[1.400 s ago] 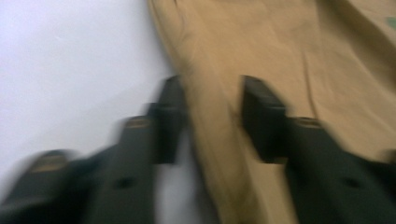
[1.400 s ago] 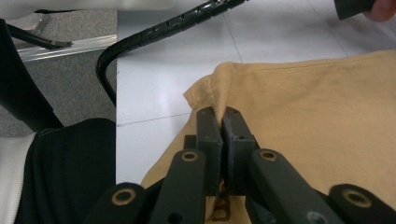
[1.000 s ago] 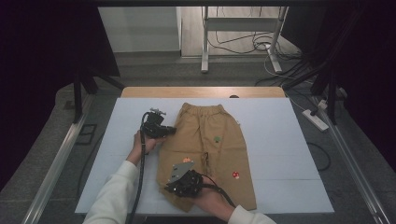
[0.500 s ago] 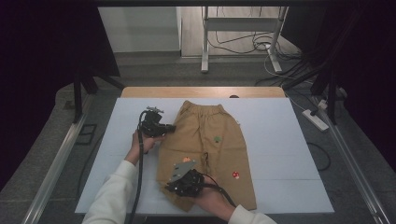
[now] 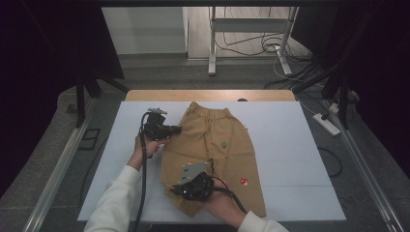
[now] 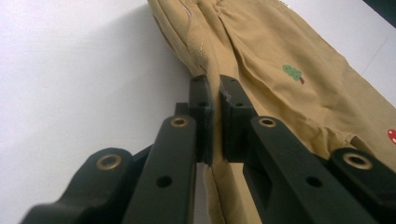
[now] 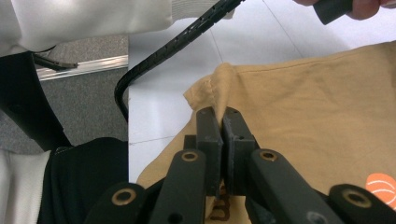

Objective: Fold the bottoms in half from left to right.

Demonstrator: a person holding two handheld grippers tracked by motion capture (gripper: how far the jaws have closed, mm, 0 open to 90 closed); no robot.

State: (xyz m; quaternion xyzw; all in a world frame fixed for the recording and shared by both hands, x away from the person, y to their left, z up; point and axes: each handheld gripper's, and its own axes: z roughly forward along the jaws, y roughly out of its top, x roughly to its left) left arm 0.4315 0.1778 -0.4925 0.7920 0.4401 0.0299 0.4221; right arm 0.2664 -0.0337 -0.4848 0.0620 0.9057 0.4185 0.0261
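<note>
Tan children's shorts lie flat on a white tabletop, their long axis running away from the person, waistband at the far end. Both tongs grip the same left side edge: the left tongs are clamped on it nearer the waistband, the right tongs on the near hem corner.

Your right gripper hides the shorts' near-left hem corner; the prints are too small to tell.
</note>
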